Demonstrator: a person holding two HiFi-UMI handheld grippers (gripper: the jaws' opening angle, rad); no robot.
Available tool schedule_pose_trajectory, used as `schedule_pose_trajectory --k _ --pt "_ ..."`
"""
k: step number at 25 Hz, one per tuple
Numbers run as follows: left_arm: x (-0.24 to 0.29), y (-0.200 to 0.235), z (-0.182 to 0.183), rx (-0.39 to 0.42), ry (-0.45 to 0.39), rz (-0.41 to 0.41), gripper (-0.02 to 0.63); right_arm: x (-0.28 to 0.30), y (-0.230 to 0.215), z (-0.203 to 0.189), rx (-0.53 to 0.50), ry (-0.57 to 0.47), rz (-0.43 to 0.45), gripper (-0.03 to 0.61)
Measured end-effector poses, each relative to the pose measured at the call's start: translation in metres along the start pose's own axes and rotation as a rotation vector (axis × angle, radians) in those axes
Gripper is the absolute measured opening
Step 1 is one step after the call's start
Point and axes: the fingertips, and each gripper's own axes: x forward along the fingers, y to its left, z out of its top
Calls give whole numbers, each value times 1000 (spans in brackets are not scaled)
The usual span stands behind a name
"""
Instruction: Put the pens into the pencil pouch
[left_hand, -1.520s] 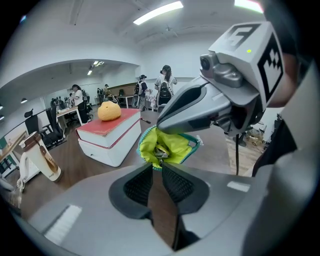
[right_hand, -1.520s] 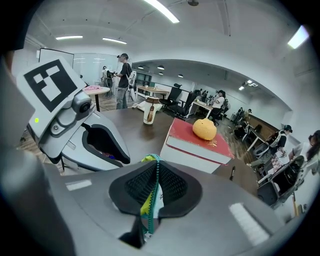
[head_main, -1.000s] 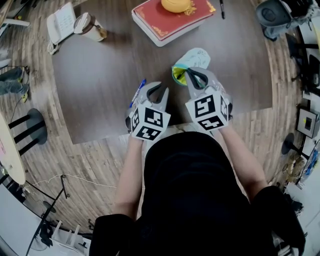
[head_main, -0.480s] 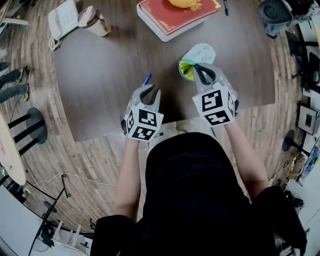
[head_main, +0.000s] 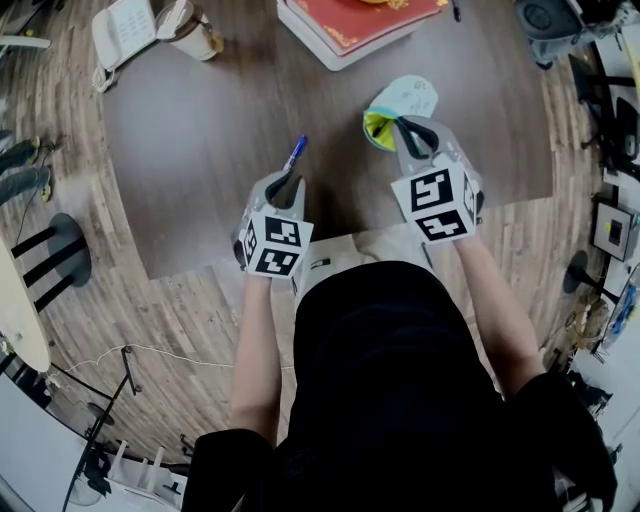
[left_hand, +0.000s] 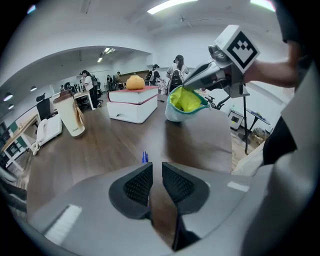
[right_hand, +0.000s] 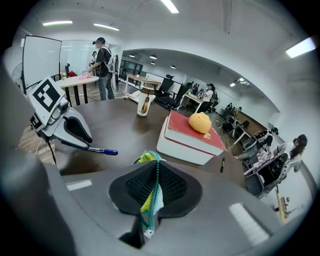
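No word or number can be read anywhere. The paper cup (left_hand: 71, 117) near the bench's far left corner carries a small dark print, too small to read. The cubes of the left tongs (head_main: 290, 178) and right tongs (head_main: 408, 128) bear black-and-white square patterns, not letters. The red book's (right_hand: 192, 134) cover shows only gold ornament.

The person wears a black top whose sleeves leave the forearms bare. The left gripper (head_main: 288, 180) and the right gripper (head_main: 414, 130) have smooth grey moulded shells and black jaws lined with finely ribbed pads (left_hand: 138, 186). Each carries a white cube (head_main: 273, 246) printed with black square markers
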Motion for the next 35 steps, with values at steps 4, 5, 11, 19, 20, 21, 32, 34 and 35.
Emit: schedule_pose_trajectory --k 4,5,11,19,20,21,32,34,35 --pt "-1 5 -16 -10 14 8 58 0 1 0 -1 9 -10 20" --pt "-1 6 -20 -11 19 12 58 0 1 0 -2 11 -12 19" --pt "3 14 -43 -14 52 29 58 -1 2 -2 -8 24 -19 20" --pt "13 21 -66 -28 92 34 57 1 1 -1 -12 34 -24 20" --pt "14 21 -68 -29 96 32 55 1 1 -1 -12 34 -25 20" --pt "15 20 -70 -29 99 31 55 1 1 -1 -12 34 -27 20" --pt "17 17 -81 -2 127 30 44 0 1 0 -7 33 -34 20" --pt "17 17 -80 0 126 30 41 -1 0 0 -6 32 -36 20" --pt "18 17 -81 0 127 29 40 -1 -1 0 -5 32 -37 20"
